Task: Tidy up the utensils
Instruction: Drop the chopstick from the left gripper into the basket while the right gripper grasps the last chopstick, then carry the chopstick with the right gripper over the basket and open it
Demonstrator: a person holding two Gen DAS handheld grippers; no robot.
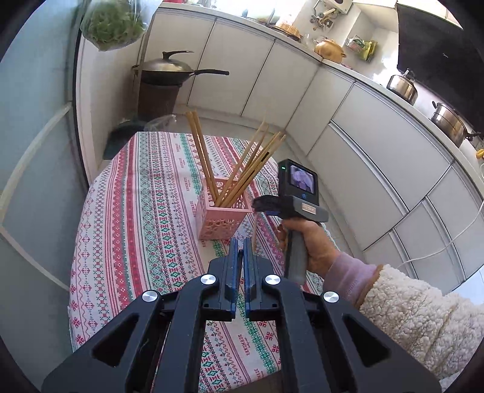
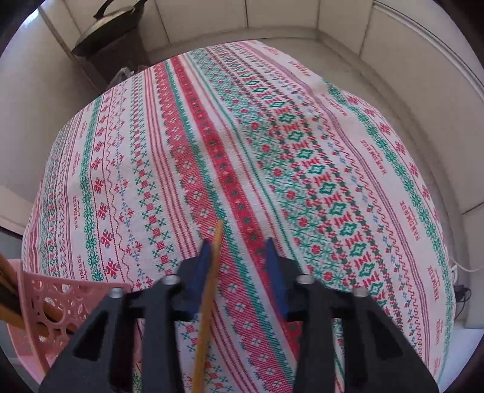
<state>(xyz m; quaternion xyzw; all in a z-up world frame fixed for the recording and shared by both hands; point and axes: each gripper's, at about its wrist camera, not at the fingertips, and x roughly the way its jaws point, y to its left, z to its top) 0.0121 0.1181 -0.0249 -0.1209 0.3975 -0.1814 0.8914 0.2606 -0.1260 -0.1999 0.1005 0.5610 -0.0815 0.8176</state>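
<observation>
A pink perforated basket (image 1: 222,219) stands on the patterned tablecloth (image 1: 136,217) and holds several wooden chopsticks (image 1: 242,169) that lean out of it. My left gripper (image 1: 241,241) is shut and empty, just in front of the basket. My right gripper (image 1: 257,205) is held by a hand to the right of the basket. In the right wrist view the right gripper (image 2: 239,245) stands open over the cloth, and one chopstick (image 2: 208,302), blurred, lies against the left finger (image 2: 205,257). The basket (image 2: 54,305) sits at the lower left of that view.
White cabinets (image 1: 348,145) run behind and to the right of the table. A lidded wok (image 1: 169,71) sits on a dark stand at the back left. Pots (image 1: 447,121) stand on the counter at right. A bag of greens (image 1: 112,24) hangs at top left.
</observation>
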